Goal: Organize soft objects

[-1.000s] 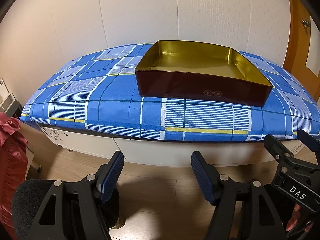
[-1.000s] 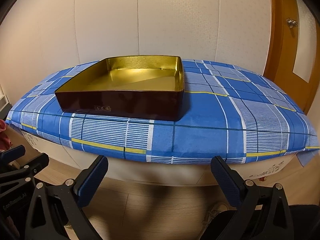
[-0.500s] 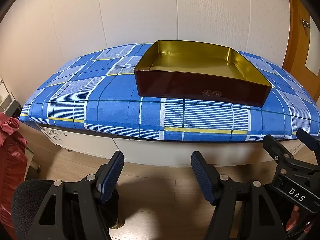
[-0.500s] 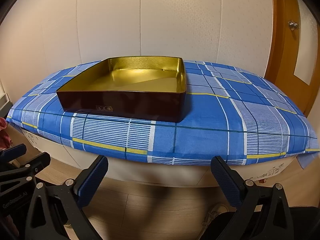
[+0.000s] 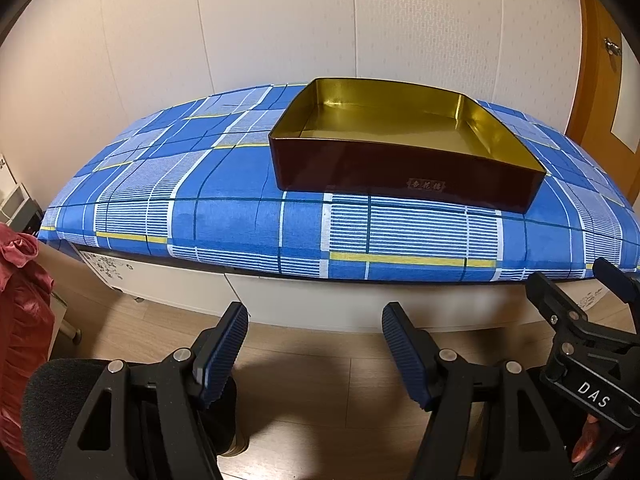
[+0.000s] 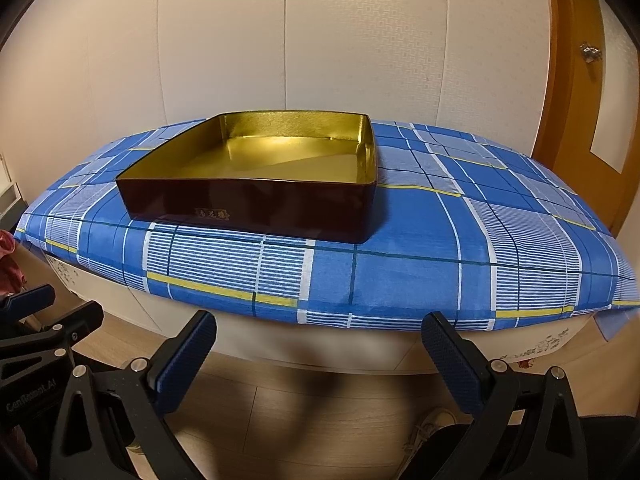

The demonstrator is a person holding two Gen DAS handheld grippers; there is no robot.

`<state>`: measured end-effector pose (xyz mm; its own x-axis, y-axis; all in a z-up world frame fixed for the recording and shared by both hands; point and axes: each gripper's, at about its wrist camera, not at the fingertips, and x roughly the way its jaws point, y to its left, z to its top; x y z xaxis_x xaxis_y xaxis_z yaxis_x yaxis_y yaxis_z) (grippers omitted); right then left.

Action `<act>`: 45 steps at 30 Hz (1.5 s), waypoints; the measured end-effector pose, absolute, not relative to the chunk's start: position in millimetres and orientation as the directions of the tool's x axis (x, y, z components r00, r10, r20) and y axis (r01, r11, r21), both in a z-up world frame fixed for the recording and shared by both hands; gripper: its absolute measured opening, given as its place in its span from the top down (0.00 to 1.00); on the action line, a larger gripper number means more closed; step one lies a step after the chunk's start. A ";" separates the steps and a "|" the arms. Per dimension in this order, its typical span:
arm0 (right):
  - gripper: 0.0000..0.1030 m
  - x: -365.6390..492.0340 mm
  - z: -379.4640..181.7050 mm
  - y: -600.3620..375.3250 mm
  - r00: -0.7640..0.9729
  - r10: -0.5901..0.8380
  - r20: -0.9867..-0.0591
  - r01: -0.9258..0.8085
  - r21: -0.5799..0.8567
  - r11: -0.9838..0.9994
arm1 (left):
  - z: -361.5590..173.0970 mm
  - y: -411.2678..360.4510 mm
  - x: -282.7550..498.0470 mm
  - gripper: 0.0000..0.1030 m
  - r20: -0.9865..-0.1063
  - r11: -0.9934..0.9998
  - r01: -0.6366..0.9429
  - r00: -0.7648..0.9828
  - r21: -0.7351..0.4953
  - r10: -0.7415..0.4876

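Both claws wait low in frame, nothing in either. The left gripper (image 5: 314, 344) has its ribbed blue pads parted about halfway, only wooden floor showing between them. The right gripper (image 6: 318, 354) stands wider, jaws well apart and likewise empty.

Above them, filling the middle of both views, lies the blue plaid cloth with white and yellow stripes (image 5: 224, 216), draped over a low white cabinet (image 5: 280, 300). On it sits the shallow square tin tray, dark maroon outside and gold inside (image 5: 404, 176), right of centre in the left view and left of centre in the right one (image 6: 256, 208). It looks empty.

No loose soft item shows on the cloth. The only other soft thing is a crumpled red satin fabric (image 5: 24, 312) at the far left edge, well apart from the tray; whether it is the piece to sort I cannot tell.

Handling, as I judge it: that satin should be light, limp and slippery, so pinch a bunched fold rather than a single layer. The tray looks stiff, light and glossy; a wall taken near a corner would hold best.
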<state>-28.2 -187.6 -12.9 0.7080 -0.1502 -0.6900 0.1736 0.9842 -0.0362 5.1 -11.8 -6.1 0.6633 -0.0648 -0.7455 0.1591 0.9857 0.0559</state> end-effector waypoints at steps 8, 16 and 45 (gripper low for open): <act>0.00 -27.9 -14.8 -186.0 0.703 -0.136 -0.698 0.155 -0.037 0.987 | -8.2 -10.8 6.9 0.32 -0.755 0.986 0.155 0.653 0.061 -0.056; 0.00 -24.4 -23.2 -184.4 0.679 -0.115 -0.725 0.111 -0.053 0.992 | -15.6 -6.2 11.9 0.32 -0.784 0.988 0.140 0.619 0.062 -0.039; 0.00 38.3 -212.1 -154.0 0.268 -0.393 -0.879 -0.489 -0.476 0.731 | -84.2 41.2 31.0 0.32 -0.825 0.866 0.132 0.264 -0.482 -0.499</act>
